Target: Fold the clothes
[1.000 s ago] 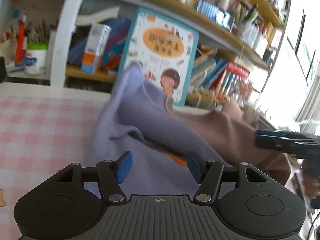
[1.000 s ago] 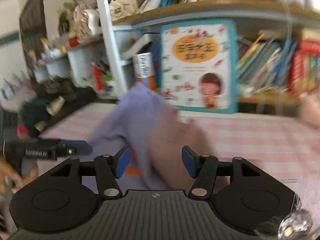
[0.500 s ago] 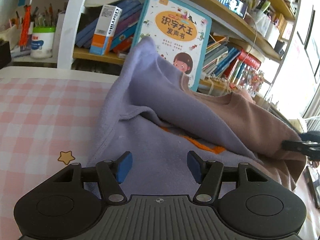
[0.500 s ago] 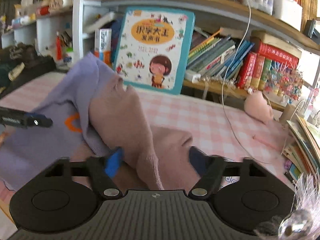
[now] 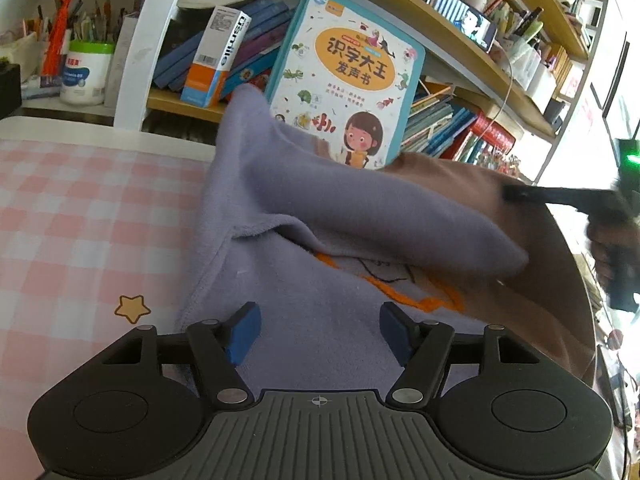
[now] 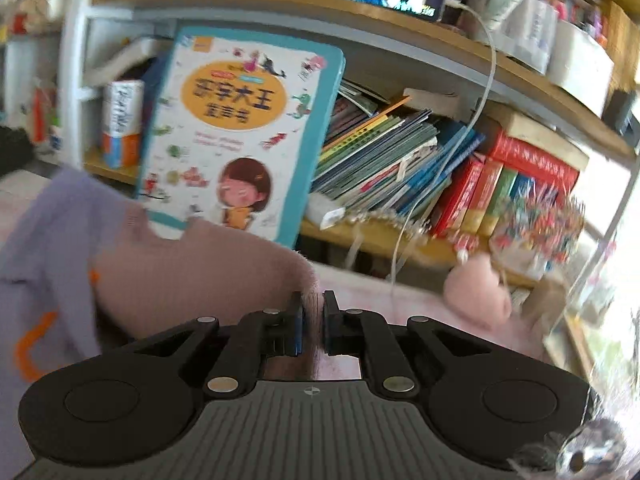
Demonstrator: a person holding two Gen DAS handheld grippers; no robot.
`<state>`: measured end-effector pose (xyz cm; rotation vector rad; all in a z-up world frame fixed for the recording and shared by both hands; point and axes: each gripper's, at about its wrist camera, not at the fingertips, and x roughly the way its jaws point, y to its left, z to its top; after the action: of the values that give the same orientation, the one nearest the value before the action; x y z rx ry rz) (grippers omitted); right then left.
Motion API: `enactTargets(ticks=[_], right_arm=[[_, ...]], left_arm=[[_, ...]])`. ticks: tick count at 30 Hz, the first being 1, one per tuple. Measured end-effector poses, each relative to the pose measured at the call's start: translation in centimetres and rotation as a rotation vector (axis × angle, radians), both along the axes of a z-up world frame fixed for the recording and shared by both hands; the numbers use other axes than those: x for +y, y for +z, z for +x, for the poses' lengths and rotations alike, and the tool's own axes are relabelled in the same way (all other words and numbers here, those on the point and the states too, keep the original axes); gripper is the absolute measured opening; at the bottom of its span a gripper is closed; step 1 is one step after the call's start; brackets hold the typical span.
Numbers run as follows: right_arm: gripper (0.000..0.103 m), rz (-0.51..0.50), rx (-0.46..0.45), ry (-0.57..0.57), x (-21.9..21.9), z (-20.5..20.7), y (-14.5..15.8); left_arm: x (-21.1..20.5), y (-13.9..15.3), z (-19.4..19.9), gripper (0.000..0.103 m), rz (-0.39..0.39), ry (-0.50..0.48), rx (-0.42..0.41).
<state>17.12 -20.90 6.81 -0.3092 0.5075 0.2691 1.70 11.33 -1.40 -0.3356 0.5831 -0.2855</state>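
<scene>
The right gripper [image 6: 312, 320] has its blue-padded jaws pressed together on a fold of the dusty-pink knitted garment [image 6: 192, 276], pinching its edge so the cloth is lifted off the table and drawn into a ridge; that grip looks meant to pull the pink piece free or straighten it for folding. The left gripper [image 5: 318, 332] stands with its jaws apart and opening, nothing clamped between its blue pads [image 5: 242, 334]; it hovers low over the lilac fleece garment with an orange print [image 5: 320, 320], probably placed to hold that layer down or to pick a hem next. In the left wrist view the other tool shows as a dark tip [image 5: 560, 196] at the pink cloth, raised above the lilac one. Both garments lie tangled together on the pink-and-white checked tablecloth [image 5: 80, 220], the lilac sleeve draped over the pink body; a small yellow star [image 5: 132, 308] lies just beside the lilac hem. Behind them leans a teal-edged children's picture book [image 6: 240, 128] against the crowded wooden bookshelf [image 6: 400, 44]; folding proper seems not yet begun.
</scene>
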Motion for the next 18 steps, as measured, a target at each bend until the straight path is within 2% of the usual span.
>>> enactTargets(ticks=[3,8,11,16,18], right_arm=[[0.008,-0.036,0.031,-0.038,1.3,4.0,-1.4],[0.009,-0.122,0.102,-0.094,3.2,9.8,-5.7],[0.014,-0.188,0.158,-0.108,4.0,12.0,-8.3],[0.023,-0.171,0.158,-0.103,3.1,10.9,-8.0],[0.032,-0.138,0.156,-0.092,2.0,9.4,-7.1]], left_arm=[[0.2,0.0,0.0,0.068,-0.012,0.009,0.000],[0.4,0.0,0.0,0.068,-0.017,0.019,-0.001],[0.5,0.0,0.0,0.068,-0.019,0.018,-0.001],[0.5,0.0,0.0,0.068,-0.014,0.016,-0.001],[0.5,0.0,0.0,0.069,-0.010,0.016,0.000]])
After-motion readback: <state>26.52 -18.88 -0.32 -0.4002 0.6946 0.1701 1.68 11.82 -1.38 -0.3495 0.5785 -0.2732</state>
